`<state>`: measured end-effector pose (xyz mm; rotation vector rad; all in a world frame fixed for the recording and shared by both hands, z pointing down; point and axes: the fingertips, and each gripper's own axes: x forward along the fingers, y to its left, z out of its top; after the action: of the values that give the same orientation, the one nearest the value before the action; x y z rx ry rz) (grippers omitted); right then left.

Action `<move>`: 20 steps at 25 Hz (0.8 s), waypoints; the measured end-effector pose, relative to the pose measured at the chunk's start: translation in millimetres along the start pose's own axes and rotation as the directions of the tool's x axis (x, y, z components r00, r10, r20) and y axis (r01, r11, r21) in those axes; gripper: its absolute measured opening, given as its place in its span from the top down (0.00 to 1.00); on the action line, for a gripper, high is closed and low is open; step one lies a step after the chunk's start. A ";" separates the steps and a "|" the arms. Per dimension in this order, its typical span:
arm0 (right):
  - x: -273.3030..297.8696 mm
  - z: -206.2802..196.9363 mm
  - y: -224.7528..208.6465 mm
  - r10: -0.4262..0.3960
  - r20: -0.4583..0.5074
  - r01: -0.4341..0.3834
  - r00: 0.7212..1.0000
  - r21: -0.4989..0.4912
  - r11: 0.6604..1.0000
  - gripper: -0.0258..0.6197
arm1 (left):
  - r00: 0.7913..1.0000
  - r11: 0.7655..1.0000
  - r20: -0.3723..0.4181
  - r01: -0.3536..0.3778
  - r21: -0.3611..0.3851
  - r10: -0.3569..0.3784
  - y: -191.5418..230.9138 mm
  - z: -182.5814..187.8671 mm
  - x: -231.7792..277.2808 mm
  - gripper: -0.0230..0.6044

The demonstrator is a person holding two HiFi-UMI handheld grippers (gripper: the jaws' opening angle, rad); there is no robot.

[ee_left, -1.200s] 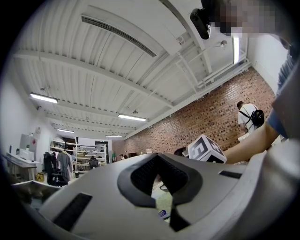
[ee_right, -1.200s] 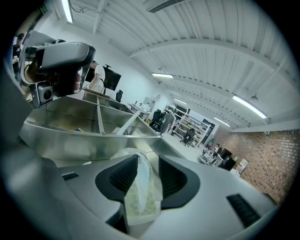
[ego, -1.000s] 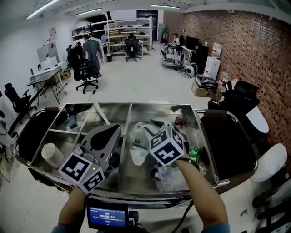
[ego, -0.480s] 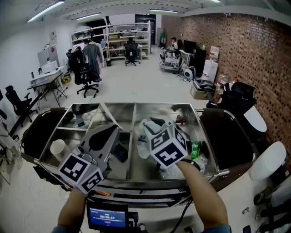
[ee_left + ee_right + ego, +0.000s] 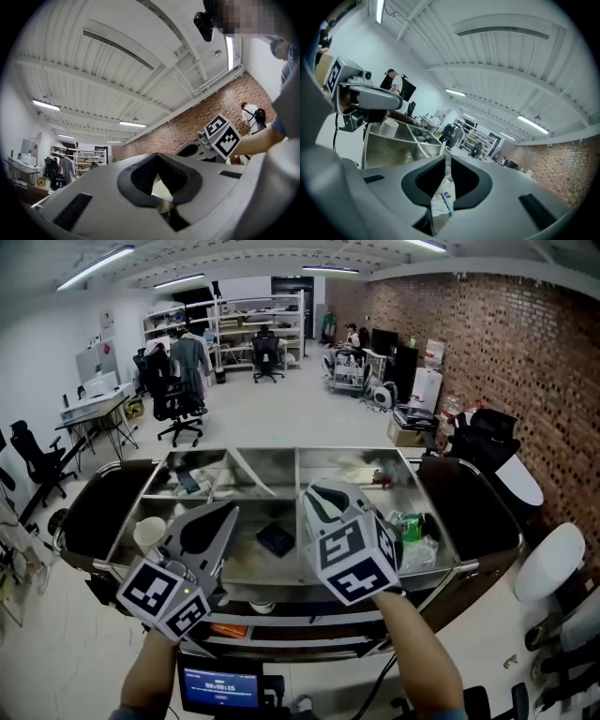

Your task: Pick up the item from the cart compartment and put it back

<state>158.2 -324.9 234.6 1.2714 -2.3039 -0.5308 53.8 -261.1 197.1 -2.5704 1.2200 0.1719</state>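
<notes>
1. A stainless-steel cart tray (image 5: 267,465), split by dividers into open compartments, is seen below both grippers. It is flanked by black side shelves (image 5: 89,517) at its left and right ends.
2. In the near left compartment a pale paper cup (image 5: 148,532) is stood upright, close to the left wall.
3. In the far left compartment a few small dark and pale items (image 5: 187,482) are seen. What they are cannot be made out.
4. On the floor of the middle compartment a dark blue square flat packet (image 5: 276,538) is laid on its own.
5. In the right compartment a green packet (image 5: 410,524) is placed just beside a crumpled clear plastic bag (image 5: 419,555). A small red item (image 5: 380,480) is seen at the far end.
6. The right gripper (image 5: 323,493) is held above the divider between the middle and right compartments. Its jaws have just been closing and are clamped on a crumpled white plastic wrapper with a small blue mark (image 5: 443,197). The wrapper is pinched between the pads and held off the tray, so it lies in no compartment. In the head view it is hidden behind the gripper.
7. The left gripper (image 5: 225,512) is held over the near left part of the tray. Its jaw tips are brought together and nothing is gripped between them.
</notes>
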 end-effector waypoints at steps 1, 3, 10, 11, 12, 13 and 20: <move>-5.9 6.1 8.1 -0.005 0.011 0.005 1.000 0.006 1.000 0.90 | 1.000 1.000 0.000 0.002 -0.002 -0.002 1.8 0.9 -9.2 0.94; -18.3 19.8 25.0 -0.013 0.042 0.012 0.999 0.027 1.000 0.91 | 1.000 1.000 0.000 0.001 -0.002 -0.001 5.8 3.2 -28.7 0.94; -58.8 63.7 100.6 -0.030 0.164 0.010 0.986 0.126 0.992 0.95 | 0.999 1.000 -0.035 -0.009 0.009 0.010 18.5 -2.3 -102.6 0.94; -64.7 68.5 111.2 -0.034 0.177 0.009 0.984 0.140 0.990 0.96 | 0.999 1.000 -0.040 -0.011 0.008 0.012 19.3 -3.1 -113.1 0.94; -70.5 72.7 121.1 -0.039 0.189 0.010 0.981 0.153 0.988 0.96 | 0.999 1.000 -0.044 -0.012 0.007 0.012 19.9 -3.7 -123.3 0.94; -75.7 76.3 130.7 -0.045 0.199 0.011 0.979 0.167 0.986 0.96 | 0.999 1.000 -0.050 -0.013 0.007 0.013 20.8 -4.4 -133.4 0.94; -99.4 96.3 196.7 -0.059 0.249 -0.012 0.967 0.275 0.961 0.96 | 0.995 0.999 -0.081 -0.053 0.004 0.053 36.7 -11.4 -204.0 0.94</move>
<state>17.0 -130.3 239.7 1.4307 -2.6548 -0.4121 -104.2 -136.0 247.1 -2.5677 1.3177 0.0789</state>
